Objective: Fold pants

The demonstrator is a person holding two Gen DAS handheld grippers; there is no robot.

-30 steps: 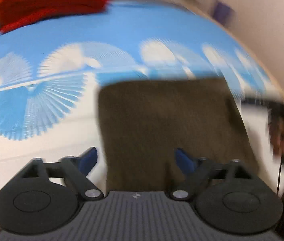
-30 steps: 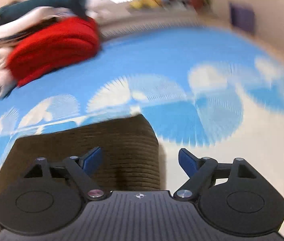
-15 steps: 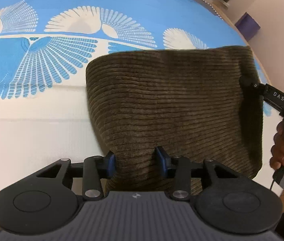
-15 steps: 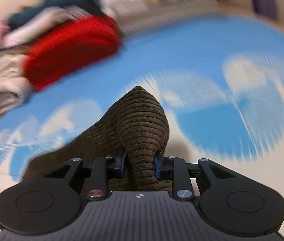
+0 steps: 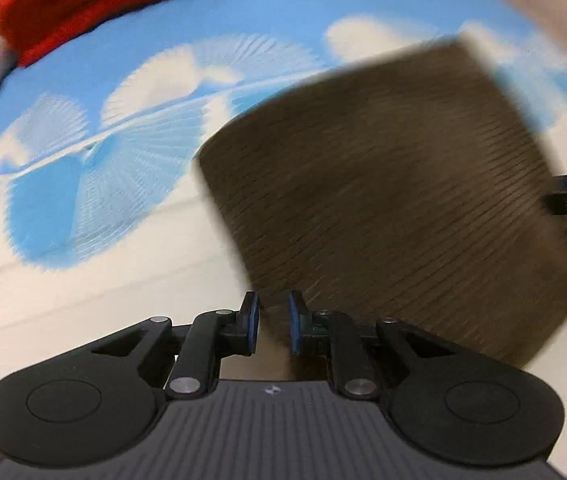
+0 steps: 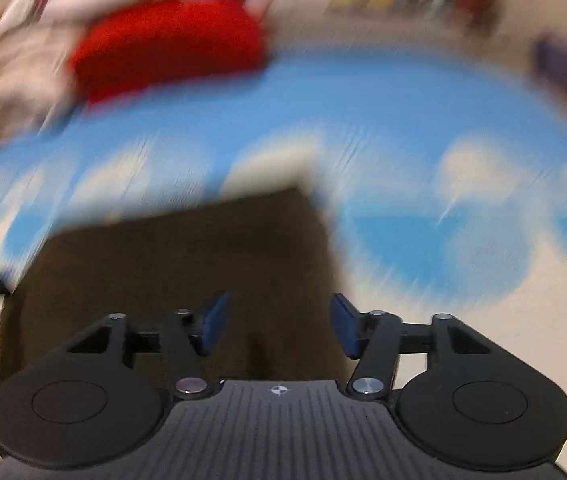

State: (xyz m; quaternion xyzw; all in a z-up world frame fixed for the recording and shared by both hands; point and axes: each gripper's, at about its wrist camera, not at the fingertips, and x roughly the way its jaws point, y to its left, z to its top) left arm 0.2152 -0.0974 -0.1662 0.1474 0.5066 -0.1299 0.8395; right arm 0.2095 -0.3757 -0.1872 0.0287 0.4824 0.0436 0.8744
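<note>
Corduroy pants, thick, soft and floppy, want a hold at the near corners; my left gripper pinches one, my right gripper gapes.

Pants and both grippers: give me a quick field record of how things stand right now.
pants: brown corduroy, folded into a rough rectangle, lying on the bedspread
surface: blue and white patterned bedspread
left gripper: fingers nearly closed at the pants' near corner; whether cloth is pinched cannot be told
right gripper: fingers apart, over the pants' near edge, holding nothing
background: red garment at the far side
image quality: heavy motion blur
</note>
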